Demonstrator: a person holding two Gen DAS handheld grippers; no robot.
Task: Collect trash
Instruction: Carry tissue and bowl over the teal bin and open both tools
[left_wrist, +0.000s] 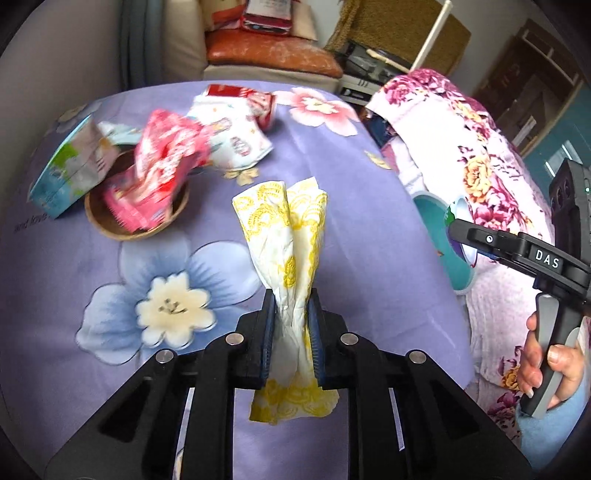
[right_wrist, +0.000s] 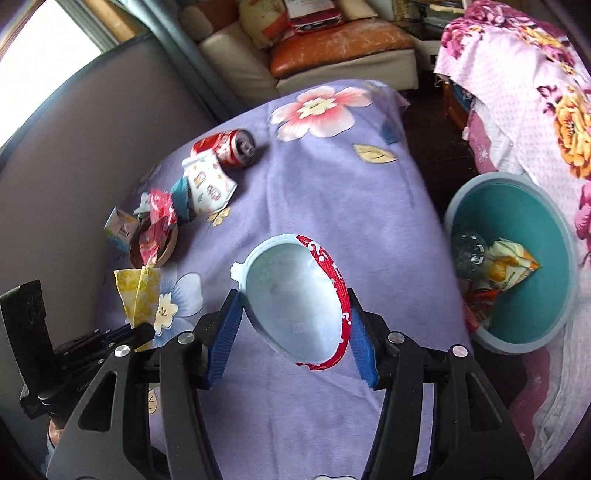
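Trash in transit: left gripper (left_wrist: 291, 332) pinched a yellow napkin (left_wrist: 286, 236); right gripper (right_wrist: 295, 325) clasped an empty cup (right_wrist: 291, 299), angled toward the bin (right_wrist: 517, 258).

Your left gripper (left_wrist: 291, 314) is clamped tight on a napkin (left_wrist: 284, 236), pointing forward. Your right gripper (right_wrist: 295, 321) squeezes a cup (right_wrist: 291, 295) between its pads, your right hand (left_wrist: 550, 365) wrapping the handle.
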